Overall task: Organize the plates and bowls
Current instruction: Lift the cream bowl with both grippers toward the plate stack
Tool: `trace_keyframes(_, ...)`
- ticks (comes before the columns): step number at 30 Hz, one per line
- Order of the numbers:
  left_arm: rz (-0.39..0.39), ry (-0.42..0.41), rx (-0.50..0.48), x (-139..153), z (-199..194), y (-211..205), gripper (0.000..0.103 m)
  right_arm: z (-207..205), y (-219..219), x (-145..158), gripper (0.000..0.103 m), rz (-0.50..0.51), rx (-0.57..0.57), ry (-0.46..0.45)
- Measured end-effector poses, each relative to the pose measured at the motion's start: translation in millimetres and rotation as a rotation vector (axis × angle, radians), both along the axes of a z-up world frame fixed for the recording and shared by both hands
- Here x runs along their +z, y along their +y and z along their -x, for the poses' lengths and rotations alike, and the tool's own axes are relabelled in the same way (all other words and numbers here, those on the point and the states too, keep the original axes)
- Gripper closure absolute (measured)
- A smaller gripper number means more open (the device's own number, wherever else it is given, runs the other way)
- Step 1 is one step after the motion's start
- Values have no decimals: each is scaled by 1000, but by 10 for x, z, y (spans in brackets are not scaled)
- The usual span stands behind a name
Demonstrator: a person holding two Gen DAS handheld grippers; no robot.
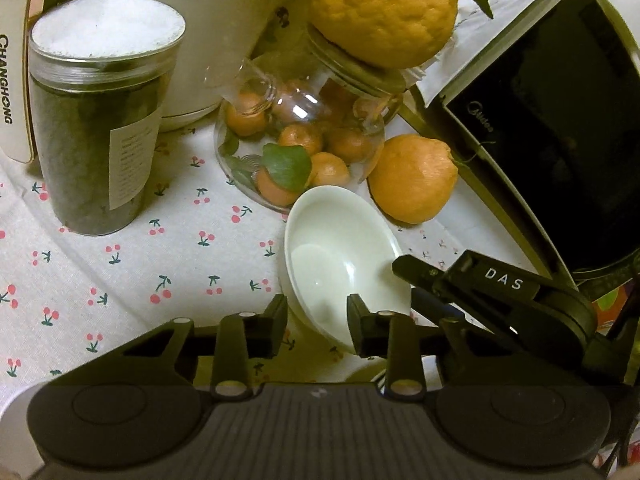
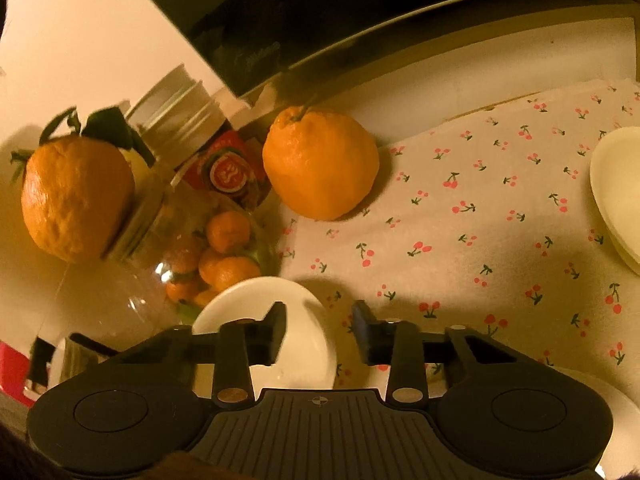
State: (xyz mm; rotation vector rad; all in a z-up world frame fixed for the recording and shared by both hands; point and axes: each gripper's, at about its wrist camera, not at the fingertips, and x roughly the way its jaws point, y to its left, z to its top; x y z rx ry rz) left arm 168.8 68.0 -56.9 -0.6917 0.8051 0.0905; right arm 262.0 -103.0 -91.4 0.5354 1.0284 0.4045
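The cherry-print tablecloth [image 1: 120,264] carries everything, and far beyond both sets of jaws stands a dark-fronted appliance [image 1: 560,140]. Ahead and to the left of the left jaws stands a tall lidded canister [image 1: 100,128]; straight ahead lies a glass jar [image 1: 304,136] of small oranges on its side, with one large citrus fruit [image 1: 384,8] against its lid and another [image 1: 412,178] on the cloth beside it. The task's white bowl [image 1: 340,256] sits tilted just in front of the left gripper [image 1: 318,320]: its near rim dips between the two fingers, the right finger inside the bowl and the left finger outside its wall. The jaws stand narrow around that rim and look to be pinching it, though actual pad contact is hard to confirm. The right gripper [image 2: 320,332] is also at a narrow gap, its left finger over the bowl [image 2: 280,320] and its right finger over bare cloth, with the bowl's far edge seemingly in the gap; whether it grips is not clear. In the left view this gripper reaches the bowl from the right. The bowl's rim therefore lies directly at both jaws, slightly nearer the left one. A second white dish [image 2: 616,192] waits well apart, ahead and to the right of the right jaws, a likely stacking target.
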Motion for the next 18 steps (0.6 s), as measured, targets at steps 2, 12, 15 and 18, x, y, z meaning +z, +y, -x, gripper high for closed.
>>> trace_keyframes(2, 12, 4, 3, -21, 0, 19, 85, -1, 6, -8, 83, -2, 8, 8)
trace_keyframes(12, 11, 0, 3, -1, 38, 20, 89, 27, -43, 40, 86, -28, 12, 4)
trace_keyframes(15, 10, -1, -1, 22, 52, 19, 89, 48, -60, 70, 87, -30, 12, 0)
trace_keyframes(18, 20, 1, -3, 29, 60, 40, 89, 59, -87, 91, 87, -47, 10, 4)
